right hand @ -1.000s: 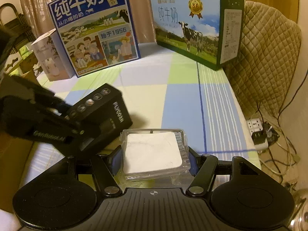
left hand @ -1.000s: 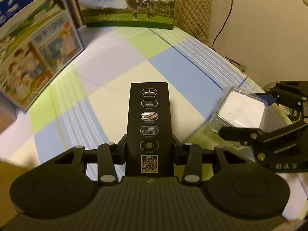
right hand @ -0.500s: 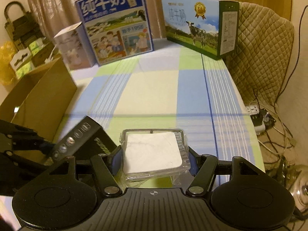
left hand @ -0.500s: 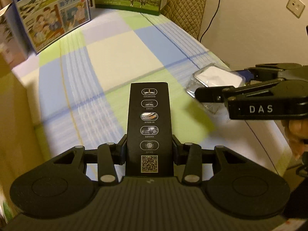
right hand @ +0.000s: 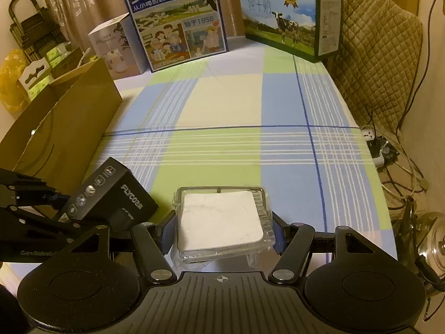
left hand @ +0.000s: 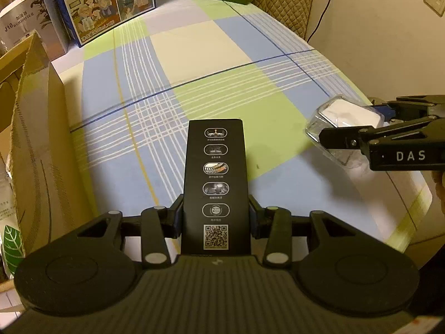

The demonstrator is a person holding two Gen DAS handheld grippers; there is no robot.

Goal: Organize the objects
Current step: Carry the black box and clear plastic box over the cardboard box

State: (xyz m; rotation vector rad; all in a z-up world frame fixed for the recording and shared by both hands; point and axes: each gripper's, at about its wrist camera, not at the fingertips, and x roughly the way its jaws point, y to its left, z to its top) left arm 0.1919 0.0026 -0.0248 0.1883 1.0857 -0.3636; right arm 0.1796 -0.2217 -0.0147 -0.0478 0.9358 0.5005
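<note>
Left claw [left hand: 216, 217] is clenched on the black box [left hand: 215, 183], gripping its near end by the long side faces; the box sticks forward, lifted above the checked tabletop [left hand: 222, 55]. Right claw [right hand: 222, 232] is clamped on the clear case [right hand: 222, 220] with a white pad inside, also held off the surface, with loose wrap hanging under it.

The black box looks like stiff printed card, probably light, with flat faces that are easy to pinch. Held at one end, it could droop or pivot; a mid-length hold would be steadier.

The clear case looks like thin hard plastic, likely slick and crackable under a hard squeeze, so hold it by opposite side walls with light force.

The open carton [right hand: 64, 128] at the left seems the likely drop spot.
</note>
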